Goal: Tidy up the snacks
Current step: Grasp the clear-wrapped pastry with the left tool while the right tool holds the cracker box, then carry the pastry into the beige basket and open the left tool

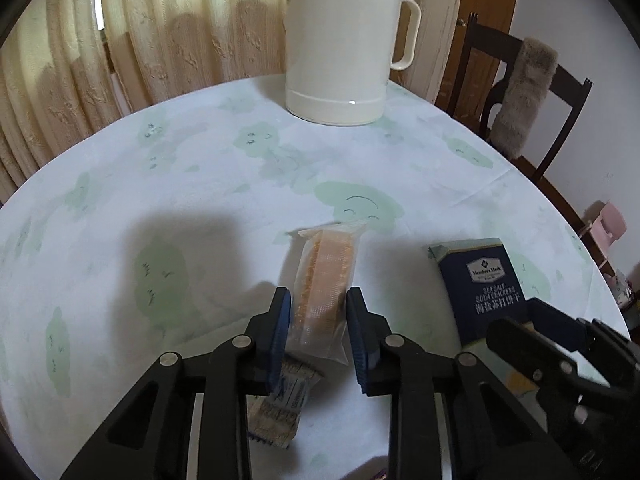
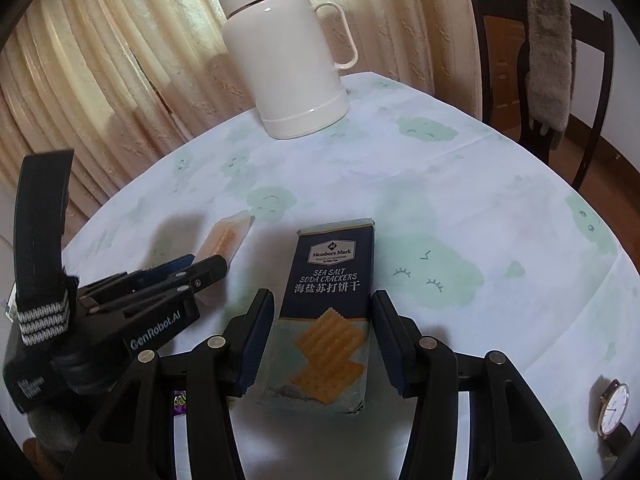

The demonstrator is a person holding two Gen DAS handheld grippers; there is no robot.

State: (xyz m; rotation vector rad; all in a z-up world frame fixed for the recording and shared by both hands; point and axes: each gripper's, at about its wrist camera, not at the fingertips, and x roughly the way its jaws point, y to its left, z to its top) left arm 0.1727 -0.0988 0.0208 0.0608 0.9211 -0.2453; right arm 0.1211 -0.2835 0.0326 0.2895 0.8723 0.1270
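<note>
A clear-wrapped orange wafer pack (image 1: 322,288) lies on the round table between the open fingers of my left gripper (image 1: 319,300), close to both pads, lying flat. It also shows in the right wrist view (image 2: 224,240). A navy Member's Mark soda cracker pack (image 2: 326,312) lies flat between the open fingers of my right gripper (image 2: 322,304), with small gaps each side; it also shows in the left wrist view (image 1: 478,286). A small white wrapped snack (image 1: 282,404) lies under my left finger. My left gripper appears in the right wrist view (image 2: 200,266).
A cream thermos jug (image 1: 340,44) stands at the far side of the table (image 1: 160,160), which has a pale green patterned cloth. A wristwatch (image 2: 612,408) lies at the right. A dark wooden chair (image 1: 520,80) with a furry cover stands behind. Curtains hang at the back.
</note>
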